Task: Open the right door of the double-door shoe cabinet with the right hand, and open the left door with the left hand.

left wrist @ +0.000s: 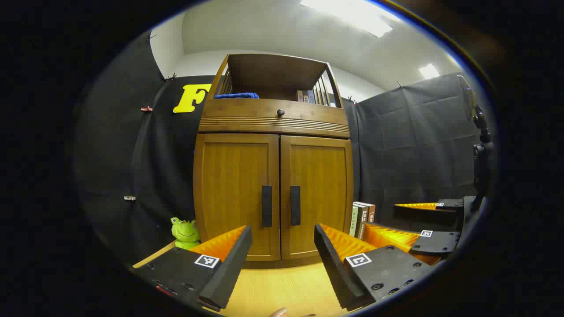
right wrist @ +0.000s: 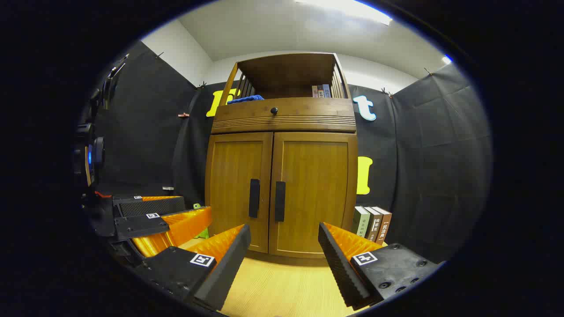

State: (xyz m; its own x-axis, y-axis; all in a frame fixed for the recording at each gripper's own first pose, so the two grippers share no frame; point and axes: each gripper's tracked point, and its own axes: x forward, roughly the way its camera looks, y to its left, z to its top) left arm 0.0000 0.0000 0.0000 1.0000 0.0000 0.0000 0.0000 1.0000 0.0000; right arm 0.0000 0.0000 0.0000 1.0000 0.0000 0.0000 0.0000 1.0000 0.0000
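A wooden shoe cabinet [left wrist: 273, 132] stands ahead with both doors closed. Its left door [left wrist: 238, 189] carries a dark vertical handle [left wrist: 266, 205], and the right door [left wrist: 319, 189] has one too [left wrist: 295, 205]. My left gripper [left wrist: 282, 244] is open, some way in front of the doors, nothing between its fingers. In the right gripper view the same cabinet [right wrist: 282, 127] shows its left handle [right wrist: 254, 198] and right handle [right wrist: 280, 201]. My right gripper [right wrist: 284, 246] is open and empty, short of the doors. The right gripper [left wrist: 423, 229] appears at the right of the left gripper view, the left gripper [right wrist: 167, 220] at the left of the right gripper view.
A green frog toy [left wrist: 185, 232] sits left of the cabinet. Upright books [right wrist: 372, 223] stand to its right. A drawer with a round knob [left wrist: 280, 112] tops the doors; the open shelf above holds a blue cloth [left wrist: 238, 95] and books. Light wooden surface [right wrist: 282, 286] runs up to the cabinet.
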